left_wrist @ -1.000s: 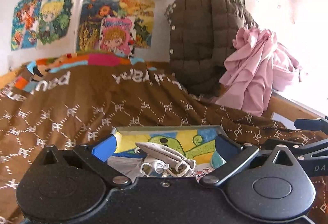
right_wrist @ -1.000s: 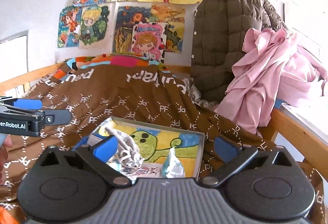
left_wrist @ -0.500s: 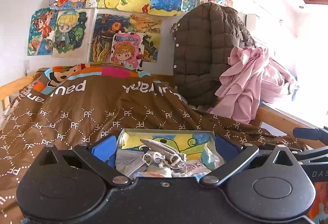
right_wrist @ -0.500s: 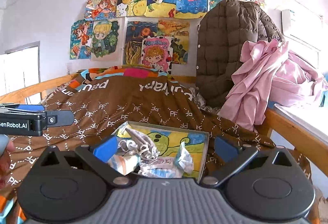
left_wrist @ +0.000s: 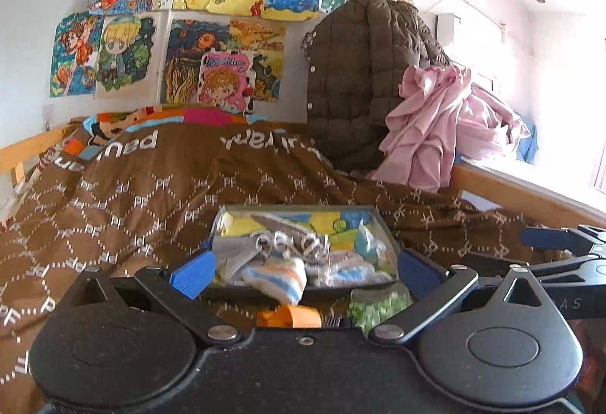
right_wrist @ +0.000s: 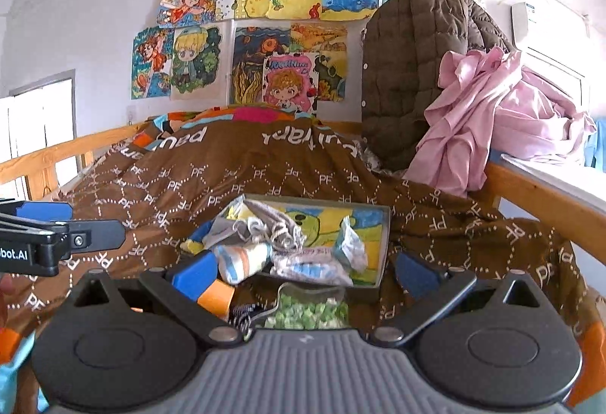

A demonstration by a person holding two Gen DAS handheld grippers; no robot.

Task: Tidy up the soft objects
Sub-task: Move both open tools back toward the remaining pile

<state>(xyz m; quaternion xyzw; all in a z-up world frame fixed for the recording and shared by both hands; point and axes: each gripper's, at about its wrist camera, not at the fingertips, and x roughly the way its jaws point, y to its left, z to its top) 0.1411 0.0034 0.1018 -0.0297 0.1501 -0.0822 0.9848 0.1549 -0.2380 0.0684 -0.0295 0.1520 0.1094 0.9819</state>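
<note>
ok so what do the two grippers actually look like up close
Both have black linkage arms on round black pivot housings, ending in blue finger pads. The left gripper has a smooth black body; the right gripper has a ribbed grey one. White lettering ending "bot.AI" marks the left gripper's side.

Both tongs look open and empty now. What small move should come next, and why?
Probably lower the right tongs toward the striped sock that hangs over the near edge of the tray. Both the right and the left tongs are open, holding nothing.
</note>
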